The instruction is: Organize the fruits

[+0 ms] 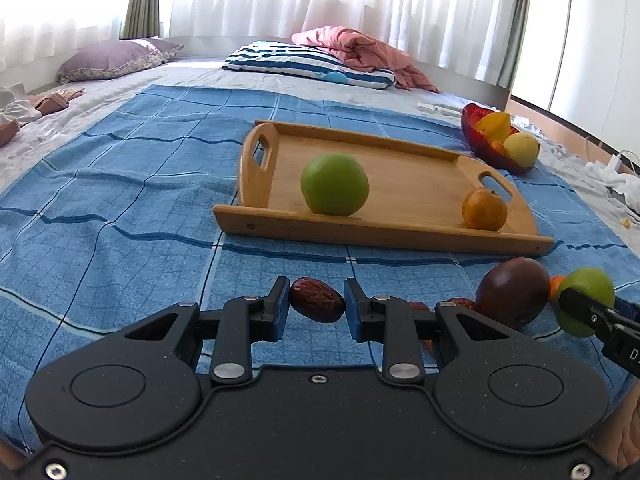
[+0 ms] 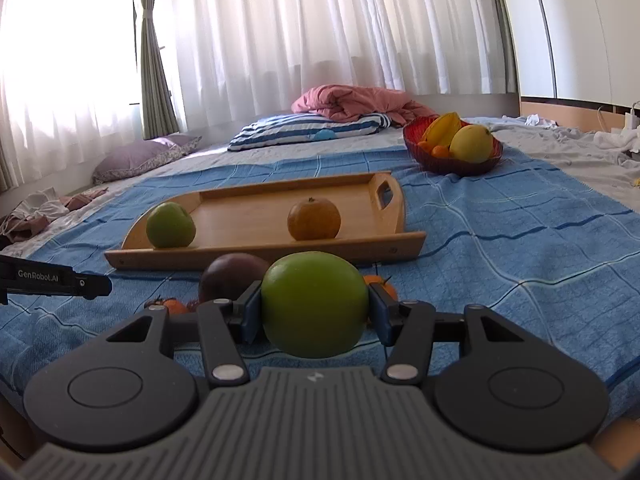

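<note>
My left gripper [image 1: 317, 294] is shut on a wrinkled red date [image 1: 318, 301], low over the blue checked blanket [image 1: 120, 208]. My right gripper [image 2: 315, 300] is shut on a green apple [image 2: 315, 312]; the same apple [image 1: 588, 296] shows at the right edge of the left wrist view. Beyond them lies a wooden tray [image 1: 380, 236] [image 2: 264, 258] with a second green apple [image 1: 334, 184] [image 2: 170, 226] and a mandarin [image 1: 484, 209] [image 2: 314, 219] on it. A dark purple passion fruit [image 1: 514, 296] [image 2: 232, 278] rests on the blanket between the two grippers.
A red bowl [image 1: 486, 152] [image 2: 452, 168] with yellow and orange fruit stands at the far right of the blanket. Small orange fruits [image 2: 380, 282] and more dates [image 1: 460, 303] lie near the passion fruit. Pillows [image 1: 304, 62] and a pink quilt [image 1: 360, 50] lie at the bed's far end.
</note>
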A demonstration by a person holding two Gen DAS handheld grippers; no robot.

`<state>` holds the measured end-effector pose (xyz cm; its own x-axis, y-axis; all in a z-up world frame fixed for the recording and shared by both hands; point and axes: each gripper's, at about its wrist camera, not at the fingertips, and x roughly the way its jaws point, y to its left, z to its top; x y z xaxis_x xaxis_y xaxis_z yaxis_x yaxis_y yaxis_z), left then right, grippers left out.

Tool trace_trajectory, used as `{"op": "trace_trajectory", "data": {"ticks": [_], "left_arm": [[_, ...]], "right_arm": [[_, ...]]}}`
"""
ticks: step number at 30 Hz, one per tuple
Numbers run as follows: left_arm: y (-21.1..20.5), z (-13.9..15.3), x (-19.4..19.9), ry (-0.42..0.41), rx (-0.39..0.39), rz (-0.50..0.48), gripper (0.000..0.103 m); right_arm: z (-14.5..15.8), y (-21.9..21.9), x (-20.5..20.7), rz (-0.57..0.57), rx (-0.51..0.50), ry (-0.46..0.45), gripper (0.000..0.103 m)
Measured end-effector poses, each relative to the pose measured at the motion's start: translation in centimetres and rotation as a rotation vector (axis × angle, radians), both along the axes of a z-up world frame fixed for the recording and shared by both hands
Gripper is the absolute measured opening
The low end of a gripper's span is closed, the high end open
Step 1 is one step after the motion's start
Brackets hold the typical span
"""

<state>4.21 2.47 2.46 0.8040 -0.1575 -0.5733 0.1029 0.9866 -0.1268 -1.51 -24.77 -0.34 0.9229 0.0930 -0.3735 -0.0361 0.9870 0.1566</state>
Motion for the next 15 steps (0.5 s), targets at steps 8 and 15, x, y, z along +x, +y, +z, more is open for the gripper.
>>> {"op": "trace_trajectory", "data": {"ticks": [8, 15], "left_arm": [[-0.4, 0.4, 0.05, -0.01, -0.008, -0.017, 0.028], [-0.58, 0.53, -0.02, -0.002, -0.018, -0.036, 0.028]], "right_arm": [[0.52, -0.49, -0.03, -0.012, 0.012, -0.021, 0.058], [0.84, -0.59, -0.09, -0.013, 0.014, -0.037, 0.058]]}}
